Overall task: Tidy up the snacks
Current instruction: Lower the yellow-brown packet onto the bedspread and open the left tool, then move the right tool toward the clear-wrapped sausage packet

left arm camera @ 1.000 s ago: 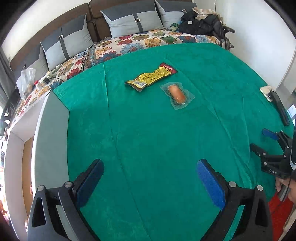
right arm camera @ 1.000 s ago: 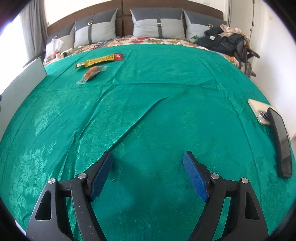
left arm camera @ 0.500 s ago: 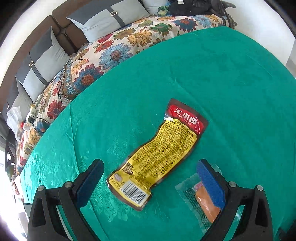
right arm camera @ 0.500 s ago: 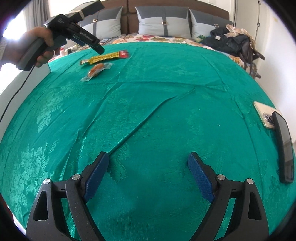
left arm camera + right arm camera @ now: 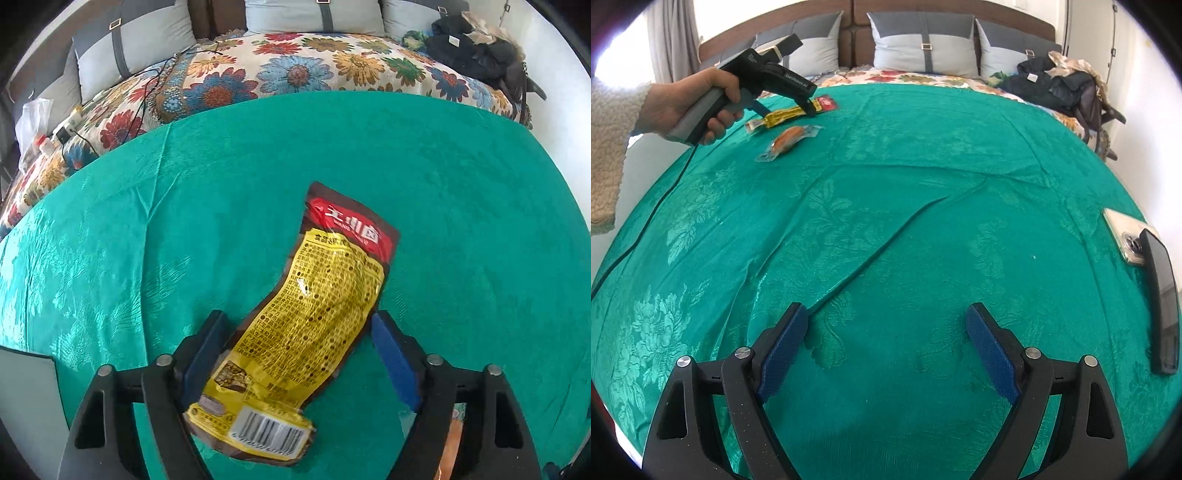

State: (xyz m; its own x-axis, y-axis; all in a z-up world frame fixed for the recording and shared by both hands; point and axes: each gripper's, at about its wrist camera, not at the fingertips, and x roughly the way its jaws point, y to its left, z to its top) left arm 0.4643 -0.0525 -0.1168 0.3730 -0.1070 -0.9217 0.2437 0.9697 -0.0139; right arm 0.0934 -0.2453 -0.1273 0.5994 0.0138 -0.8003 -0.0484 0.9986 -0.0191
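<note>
Your left tongs (image 5: 295,339) are spread wide around the yellow snack packet (image 5: 303,325), pads not gripping; packet flat on the green cloth (image 5: 461,184). Right tongs (image 5: 886,328) gape empty. Sausage pack (image 5: 452,446) mostly hidden behind the right finger.

Your left gripper (image 5: 297,354) straddles the near half of the long yellow foil snack packet (image 5: 306,325), which lies on the green patterned bedspread (image 5: 923,221). Just right of that packet sits the clear-wrapped orange sausage (image 5: 788,140). Your right gripper (image 5: 886,345) hovers over the near middle of the bedspread. At the right edge, the black flat phone (image 5: 1161,295) rests beside the beige-cased phone (image 5: 1124,236). Grey strapped pillows (image 5: 925,48) line the far end.
</note>
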